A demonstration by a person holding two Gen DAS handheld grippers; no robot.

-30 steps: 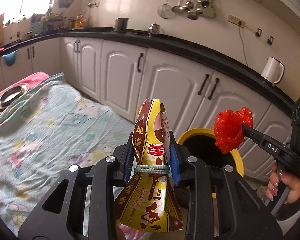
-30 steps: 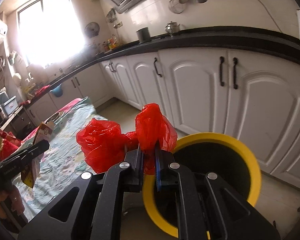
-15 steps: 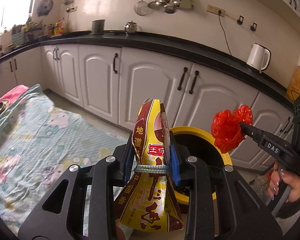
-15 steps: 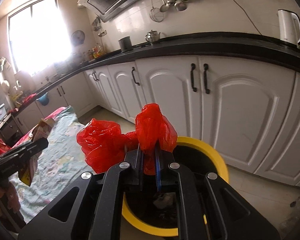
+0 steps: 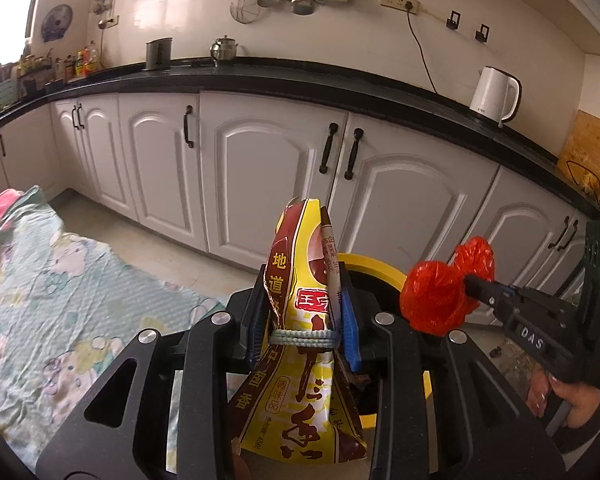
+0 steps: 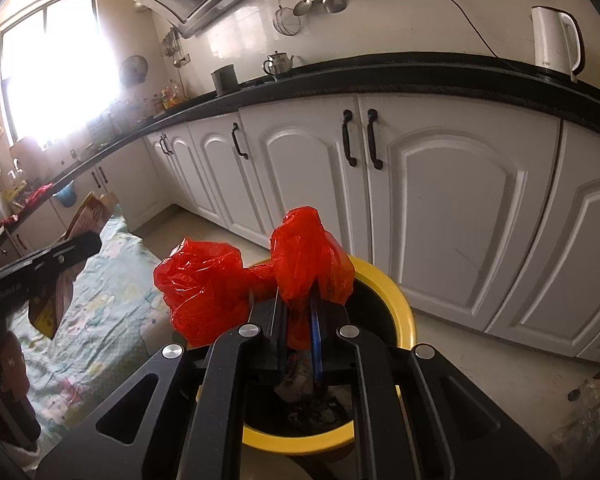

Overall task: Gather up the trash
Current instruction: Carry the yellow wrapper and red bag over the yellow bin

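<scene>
The left gripper (image 5: 304, 320) is clenched on a glossy yellow-and-maroon packet (image 5: 304, 380), crinkled, printed with Chinese characters and a red label, held upright beside the bin (image 5: 380, 276). The right gripper (image 6: 300, 316) is clamped on a crumpled red bag (image 6: 220, 284) of thin shiny plastic, bunched into two lobes, directly over the bin's opening. Its side reads "DAS". The bin is round, with a smooth yellow rim and dark inside; scraps of pale and dark litter lie at its bottom. A wrinkled floral cloth (image 5: 60, 300) lies to the left.
</scene>
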